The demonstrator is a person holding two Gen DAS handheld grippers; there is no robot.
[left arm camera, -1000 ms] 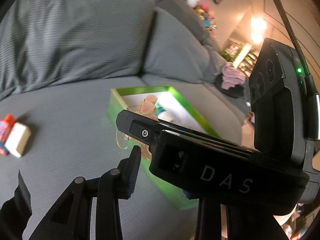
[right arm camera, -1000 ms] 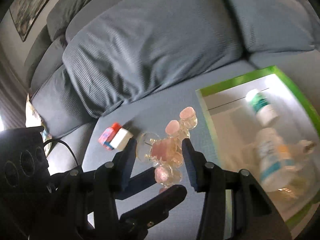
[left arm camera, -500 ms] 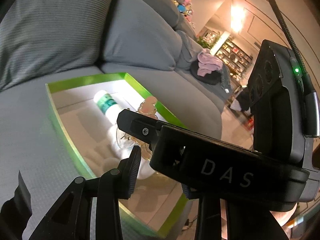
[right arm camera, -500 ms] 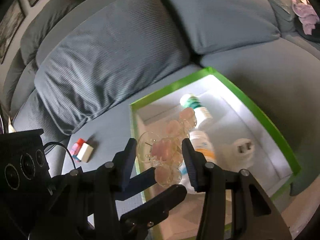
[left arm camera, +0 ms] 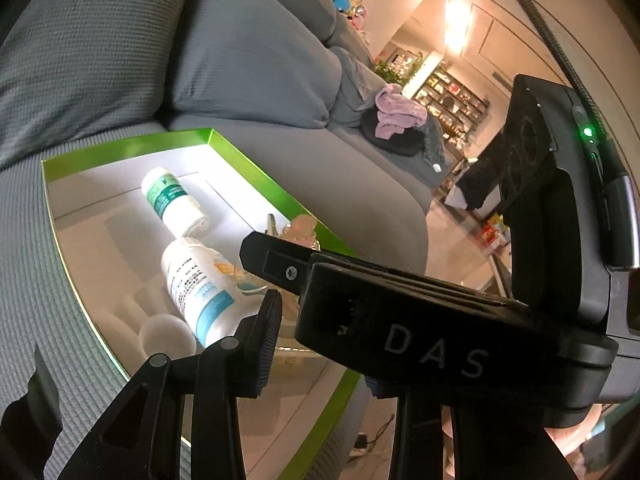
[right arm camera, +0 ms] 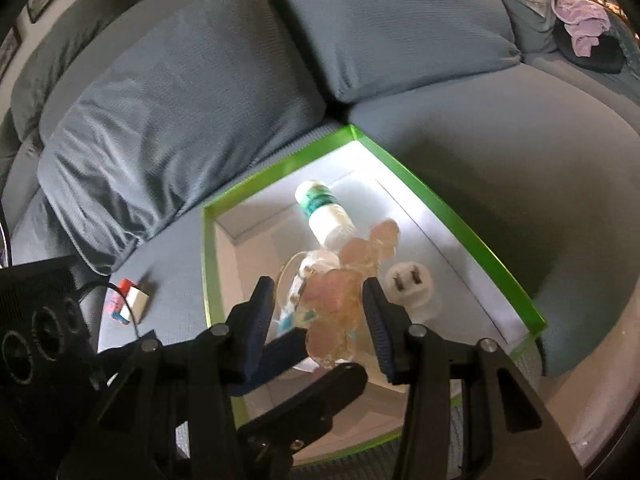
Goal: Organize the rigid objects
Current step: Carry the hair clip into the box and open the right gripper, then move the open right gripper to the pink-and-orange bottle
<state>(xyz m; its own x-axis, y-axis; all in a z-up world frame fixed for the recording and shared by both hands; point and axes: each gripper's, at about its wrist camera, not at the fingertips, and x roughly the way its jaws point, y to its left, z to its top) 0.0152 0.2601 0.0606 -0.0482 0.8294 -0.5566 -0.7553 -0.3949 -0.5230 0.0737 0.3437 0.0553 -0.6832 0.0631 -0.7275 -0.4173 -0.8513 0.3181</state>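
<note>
Grippers both pinch my clear pink-beaded trinket above the green box: right gripper, left gripper. Two bottles lie inside.

bottles and plug crowd tray, front corner free

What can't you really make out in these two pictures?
- Pink clear trinket: blurred in the right wrist view, shape unclear; in the left wrist view, mostly behind the right gripper.
- Larger bottle: right wrist view, mostly hidden behind the trinket.
- Red-and-white box: right wrist view, too small to read.
</note>
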